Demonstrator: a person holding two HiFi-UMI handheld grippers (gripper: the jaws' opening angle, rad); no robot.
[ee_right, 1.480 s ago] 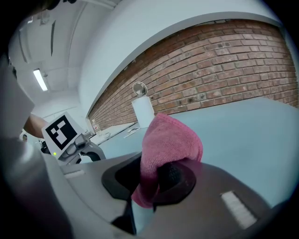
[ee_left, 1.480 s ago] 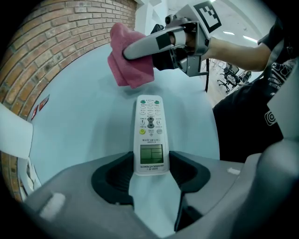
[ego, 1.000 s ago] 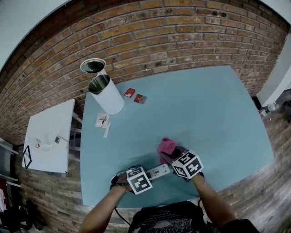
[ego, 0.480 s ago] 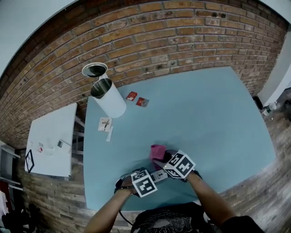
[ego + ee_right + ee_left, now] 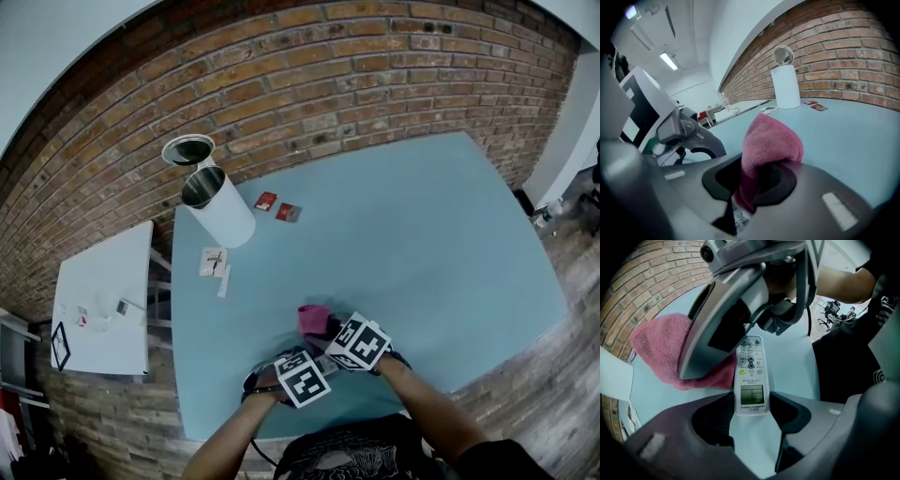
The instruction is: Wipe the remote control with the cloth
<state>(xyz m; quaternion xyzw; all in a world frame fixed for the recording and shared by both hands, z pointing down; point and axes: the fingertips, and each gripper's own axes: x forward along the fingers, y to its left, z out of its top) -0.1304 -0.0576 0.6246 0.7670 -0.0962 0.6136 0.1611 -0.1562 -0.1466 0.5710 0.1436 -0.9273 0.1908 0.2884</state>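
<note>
Starting with the head view, a blue bench (image 5: 422,234) before a brick wall (image 5: 328,84) is seen. Both grippers are held close together near its front edge. The left gripper (image 5: 300,377) is pointed steeply down, and the right gripper (image 5: 342,336) is just beside it, angled toward a pink cloth (image 5: 313,318). Farther back, a white canister (image 5: 220,202), red packets (image 5: 266,200) and some white slips (image 5: 214,261) are shown, well apart from the grippers. The fingers themselves are covered by the marker cubes here.

In the left gripper view, what is hidden from above is made plain. The remote control (image 5: 751,376) lies flat on the bench, buttons up. Its display end is gripped between the left fingers, which are closed against its two long edges. The cloth is seen bunched against the remote control's side, beneath the right gripper, which crosses over its far end.

In the right gripper view, the right fingers are closed on a fold of the cloth, whose loose end stands up past them. A sliver of the remote control's printed face is glimpsed beneath the fingers, and the canister is seen far off by the wall.
</note>
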